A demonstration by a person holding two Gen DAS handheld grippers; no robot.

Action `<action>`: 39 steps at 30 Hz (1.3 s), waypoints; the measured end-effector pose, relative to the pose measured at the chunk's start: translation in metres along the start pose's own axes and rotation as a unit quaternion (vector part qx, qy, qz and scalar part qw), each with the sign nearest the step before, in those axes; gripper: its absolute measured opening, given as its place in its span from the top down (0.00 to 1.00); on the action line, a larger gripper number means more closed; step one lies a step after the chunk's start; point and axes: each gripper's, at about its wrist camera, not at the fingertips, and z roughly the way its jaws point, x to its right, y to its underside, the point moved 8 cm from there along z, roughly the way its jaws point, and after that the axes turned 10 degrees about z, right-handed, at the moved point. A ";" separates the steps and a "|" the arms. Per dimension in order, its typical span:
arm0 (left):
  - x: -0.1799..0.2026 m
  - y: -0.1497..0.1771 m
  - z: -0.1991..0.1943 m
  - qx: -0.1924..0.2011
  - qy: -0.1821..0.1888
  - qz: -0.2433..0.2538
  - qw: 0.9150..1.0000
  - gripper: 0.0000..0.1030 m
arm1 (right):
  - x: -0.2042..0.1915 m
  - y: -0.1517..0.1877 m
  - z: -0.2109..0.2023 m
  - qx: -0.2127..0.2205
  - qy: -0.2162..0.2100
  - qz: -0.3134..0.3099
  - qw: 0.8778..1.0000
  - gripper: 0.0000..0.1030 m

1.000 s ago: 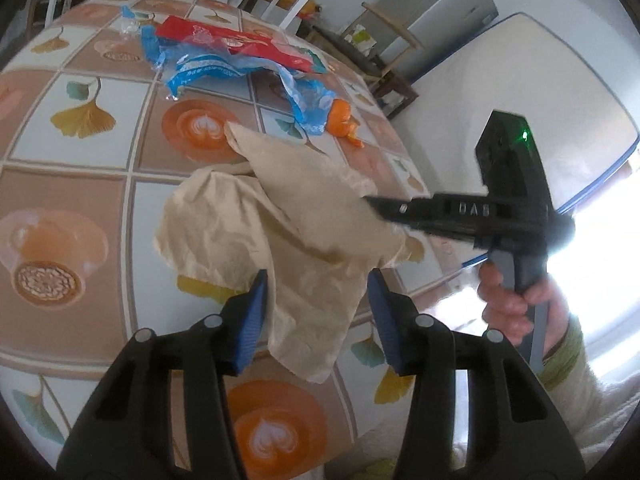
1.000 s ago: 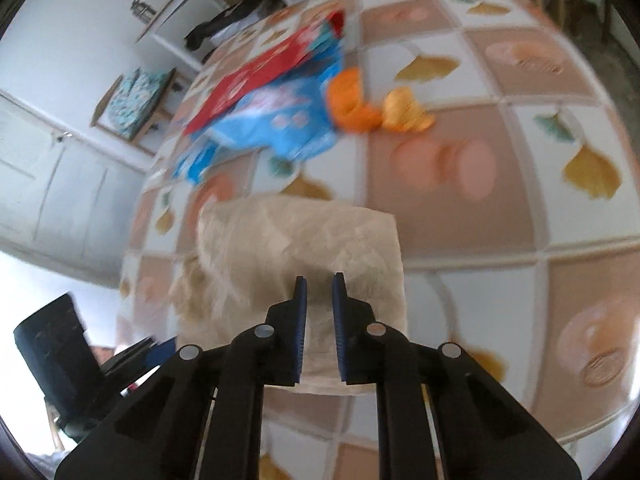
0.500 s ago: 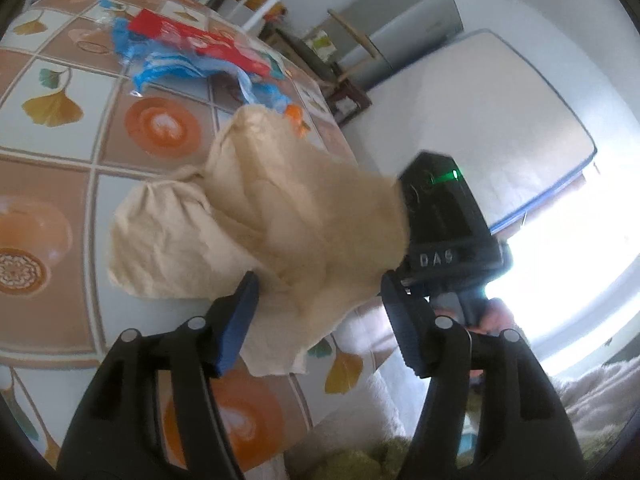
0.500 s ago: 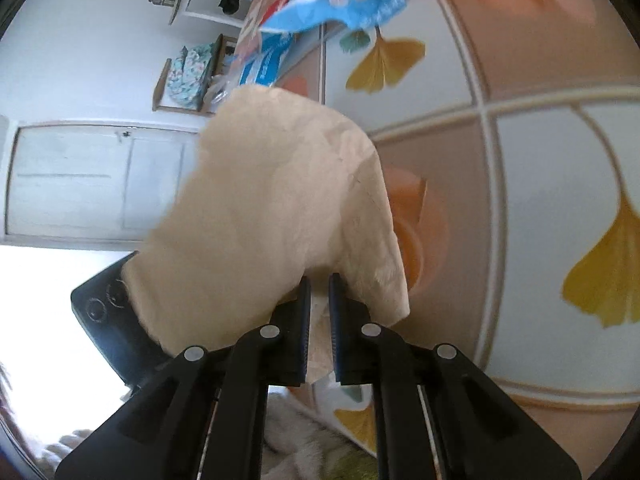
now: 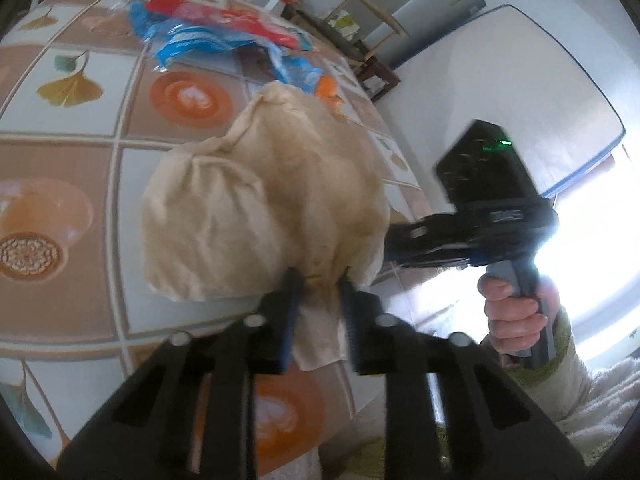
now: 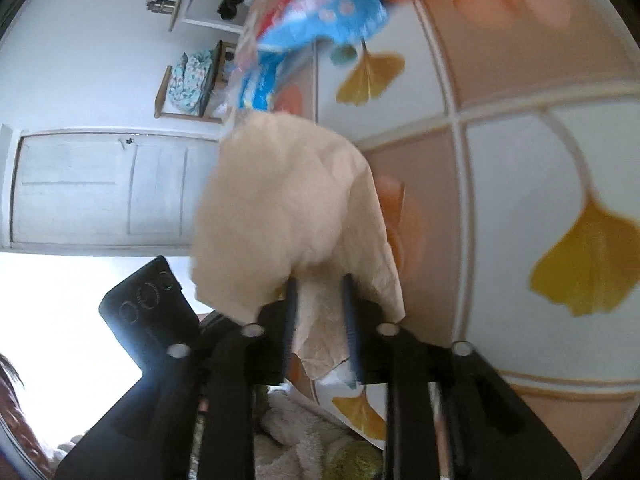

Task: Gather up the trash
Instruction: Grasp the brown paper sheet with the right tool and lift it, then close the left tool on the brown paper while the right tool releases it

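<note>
Beige, crumpled paper napkin hangs bunched above the tiled ginkgo-print tablecloth, with the left gripper having just closed and now clamped on its lower fold. To its right the right gripper has just been opening, its pads slack beside the same paper (a handover, I judge). Best let the right pull clear only once the left grip is firm, before returning for the blue-and-red plastic wrappers farther back.

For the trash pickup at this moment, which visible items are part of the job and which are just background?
Job items:
- crumpled brown paper, between the left gripper fingers
- right gripper, paper between its jaws too
- blue wrapper
- red wrapper
- orange scrap

Background:
- patterned table
- white door
- wooden chair
</note>
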 end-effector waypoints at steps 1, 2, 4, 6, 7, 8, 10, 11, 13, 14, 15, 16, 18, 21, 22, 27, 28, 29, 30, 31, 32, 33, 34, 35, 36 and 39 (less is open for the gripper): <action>-0.004 0.000 -0.001 0.000 0.002 -0.007 1.000 0.90 | -0.004 -0.002 -0.008 0.013 -0.001 -0.012 1.000 0.65; -0.006 0.001 -0.001 -0.001 0.006 -0.017 1.000 0.93 | -0.006 -0.004 -0.015 0.024 -0.003 -0.019 1.000 0.59; -0.010 0.002 -0.002 0.000 0.009 -0.024 1.000 0.96 | -0.013 -0.011 -0.028 0.051 -0.002 -0.032 0.998 0.54; -0.011 0.006 -0.002 0.002 0.010 -0.025 1.000 0.97 | -0.016 -0.019 -0.030 0.067 0.016 -0.038 0.997 0.51; -0.011 0.007 -0.004 0.003 0.010 -0.024 1.000 0.97 | -0.016 -0.022 -0.027 0.069 0.025 -0.038 0.997 0.50; -0.011 0.008 -0.003 0.003 0.010 -0.023 1.000 0.97 | -0.016 -0.024 -0.021 0.064 0.033 -0.036 0.997 0.50; -0.011 0.009 -0.004 0.004 0.010 -0.022 1.000 0.97 | -0.019 -0.030 -0.006 0.052 0.041 -0.036 0.997 0.50; -0.011 0.009 -0.004 0.004 0.011 -0.021 1.000 0.97 | -0.022 -0.031 0.003 0.045 0.046 -0.040 0.997 0.50; -0.012 0.012 -0.005 0.005 0.013 -0.022 1.000 0.97 | -0.034 -0.033 0.022 0.035 0.053 -0.050 0.997 0.50; -0.013 0.011 -0.005 0.005 0.014 -0.023 1.000 0.97 | -0.039 -0.032 0.029 0.029 0.055 -0.060 0.996 0.50; -0.013 0.011 -0.005 0.005 0.014 -0.022 1.000 0.97 | -0.044 -0.031 0.034 0.022 0.057 -0.067 0.996 0.50; -0.013 0.011 -0.005 0.005 0.013 -0.020 1.000 0.97 | -0.040 -0.025 0.031 0.016 0.057 -0.071 0.996 0.50; -0.013 0.011 -0.006 0.005 0.012 -0.016 1.000 0.97 | -0.045 -0.023 0.037 0.002 0.059 -0.080 0.995 0.51; -0.011 0.010 -0.006 0.007 0.009 -0.011 1.000 0.97 | -0.048 -0.018 0.045 -0.014 0.069 -0.094 0.993 0.60; -0.010 0.010 -0.006 0.009 0.007 -0.008 1.000 0.97 | -0.049 -0.015 0.047 -0.017 0.075 -0.100 0.992 0.63; -0.006 0.008 -0.007 0.010 -0.005 0.011 1.000 0.96 | -0.049 -0.008 0.050 -0.028 0.095 -0.119 0.988 0.72; -0.005 0.008 -0.008 0.010 -0.007 0.014 1.000 0.96 | -0.048 -0.009 0.049 -0.027 0.100 -0.122 0.987 0.76; -0.004 0.008 -0.008 0.009 -0.009 0.017 1.000 0.94 | -0.046 -0.009 0.048 -0.024 0.111 -0.126 0.986 0.82; -0.003 0.007 -0.009 0.009 -0.011 0.022 1.000 0.91 | -0.047 -0.008 0.049 -0.022 0.115 -0.127 0.985 0.83; -0.001 0.007 -0.011 0.009 -0.013 0.027 1.000 0.87 | -0.048 -0.010 0.051 -0.021 0.117 -0.126 0.985 0.86; 0.002 0.006 -0.014 0.011 -0.018 0.035 0.999 0.77 | -0.046 -0.011 0.051 -0.020 0.117 -0.123 0.985 0.88; 0.005 0.006 -0.018 0.013 -0.021 0.042 0.999 0.63 | -0.045 -0.012 0.050 -0.020 0.115 -0.120 0.986 0.89; 0.007 0.004 -0.022 0.016 -0.029 0.051 0.998 0.57 | -0.044 -0.012 0.050 -0.020 0.112 -0.116 0.987 0.90; 0.010 0.003 -0.029 0.024 -0.039 0.063 0.997 0.48 | -0.043 -0.012 0.049 -0.020 0.109 -0.113 0.987 0.90; 0.011 0.001 -0.034 0.033 -0.048 0.074 0.996 0.42 | -0.042 -0.013 0.048 -0.022 0.105 -0.109 0.988 0.90; 0.014 -0.005 -0.046 0.057 -0.068 0.095 0.992 0.32 | -0.038 -0.012 0.048 -0.028 0.097 -0.103 0.990 0.90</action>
